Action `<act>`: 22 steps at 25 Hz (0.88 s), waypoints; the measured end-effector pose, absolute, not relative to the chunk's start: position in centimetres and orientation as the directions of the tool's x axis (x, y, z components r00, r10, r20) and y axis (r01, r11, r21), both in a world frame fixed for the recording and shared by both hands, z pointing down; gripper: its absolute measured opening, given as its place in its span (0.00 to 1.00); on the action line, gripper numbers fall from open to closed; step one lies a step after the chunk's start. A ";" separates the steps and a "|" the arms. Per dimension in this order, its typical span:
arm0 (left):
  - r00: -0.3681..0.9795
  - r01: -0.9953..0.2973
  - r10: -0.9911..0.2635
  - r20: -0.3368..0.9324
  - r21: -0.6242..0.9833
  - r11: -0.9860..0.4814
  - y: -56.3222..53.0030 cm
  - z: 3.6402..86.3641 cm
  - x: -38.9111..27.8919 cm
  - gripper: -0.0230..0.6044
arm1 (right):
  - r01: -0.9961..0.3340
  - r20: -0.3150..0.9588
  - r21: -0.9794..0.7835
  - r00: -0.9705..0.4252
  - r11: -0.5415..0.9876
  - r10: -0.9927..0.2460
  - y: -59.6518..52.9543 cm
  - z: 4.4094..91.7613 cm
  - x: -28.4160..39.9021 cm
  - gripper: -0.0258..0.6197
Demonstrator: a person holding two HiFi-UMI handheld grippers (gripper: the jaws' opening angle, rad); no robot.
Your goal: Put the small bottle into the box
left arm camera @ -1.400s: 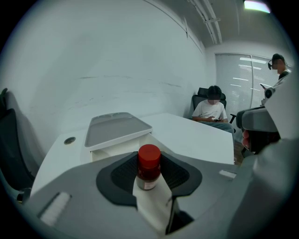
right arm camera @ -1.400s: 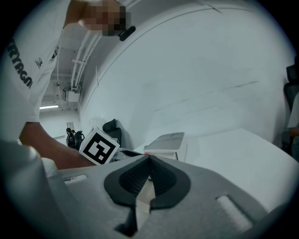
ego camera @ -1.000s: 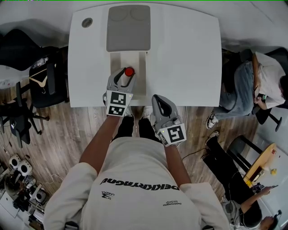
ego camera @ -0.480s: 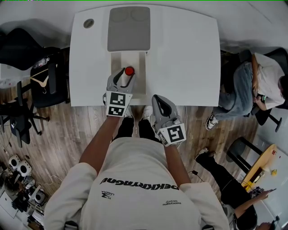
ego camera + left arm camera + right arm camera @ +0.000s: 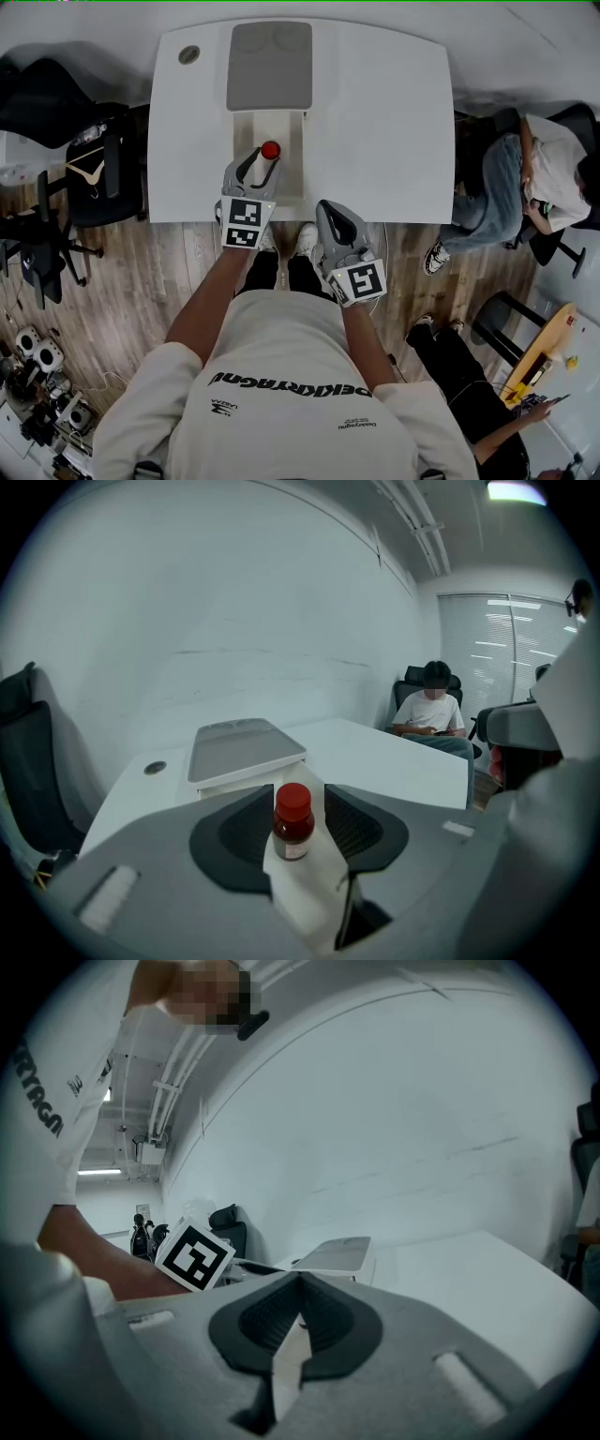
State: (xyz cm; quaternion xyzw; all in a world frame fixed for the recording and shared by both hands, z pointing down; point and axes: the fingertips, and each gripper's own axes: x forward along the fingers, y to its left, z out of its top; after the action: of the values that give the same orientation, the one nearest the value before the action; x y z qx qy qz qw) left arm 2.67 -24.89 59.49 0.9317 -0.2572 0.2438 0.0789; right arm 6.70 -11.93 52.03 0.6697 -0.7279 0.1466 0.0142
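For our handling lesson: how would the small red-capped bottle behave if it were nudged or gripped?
The small bottle stands upright and is taller than wide, so a high nudge would probably tip it. Its round body suggests it would then roll. It looks rigid, not squashy.

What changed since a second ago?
The left gripper has just closed its fingers in a little around the small bottle, without gripping it. The bottle, the box and the right gripper stayed where they were.
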 end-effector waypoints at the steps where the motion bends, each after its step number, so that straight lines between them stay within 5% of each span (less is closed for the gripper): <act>1: 0.749 -0.518 -0.443 0.492 0.019 -0.855 -24.8 59.4 2.6 0.32 | -0.979 0.214 -0.193 -0.103 0.061 -0.971 -11.9 51.9 6.7 0.04; 22: 0.776 -0.527 -0.487 0.402 -0.013 -0.850 -22.3 54.3 0.7 0.10 | -0.983 0.164 -0.172 -0.098 0.069 -0.982 -10.9 49.2 5.5 0.04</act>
State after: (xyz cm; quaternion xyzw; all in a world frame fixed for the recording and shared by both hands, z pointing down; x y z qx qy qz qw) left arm 0.73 -22.26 54.35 0.9409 -0.2694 0.1991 0.0501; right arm 5.51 -10.92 49.19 0.6716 -0.7312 0.1197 0.0022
